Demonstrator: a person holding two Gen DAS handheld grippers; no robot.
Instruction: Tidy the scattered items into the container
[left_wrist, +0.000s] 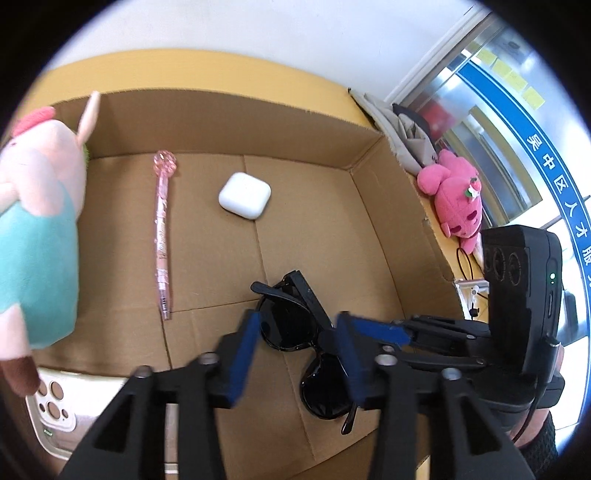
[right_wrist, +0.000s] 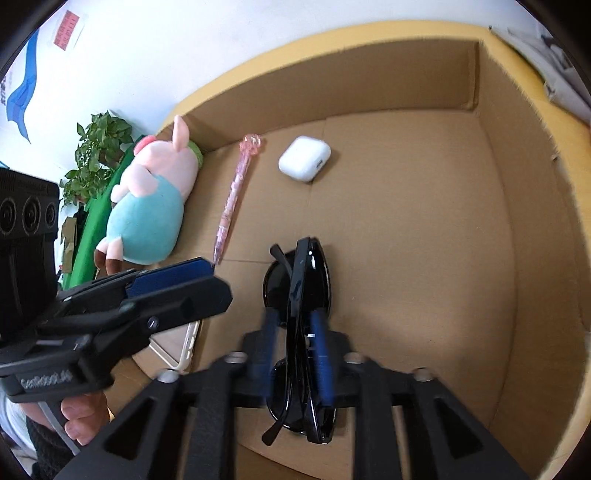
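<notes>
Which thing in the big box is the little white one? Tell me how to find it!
Look inside the open cardboard box. Near its far wall, just right of the long pink pen, lies a small earbud case. It is the only white thing there, smooth and rounded like a pebble.

Bright even daylight, fisheye-warped edges; slightly blurred foreground

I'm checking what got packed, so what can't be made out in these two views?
- Phone case: left wrist view, mostly hidden by the left gripper and plush pig.
- Sunglasses: right wrist view, near end blurred between the right gripper fingers.
- Box front wall: out of frame in both views.
</notes>
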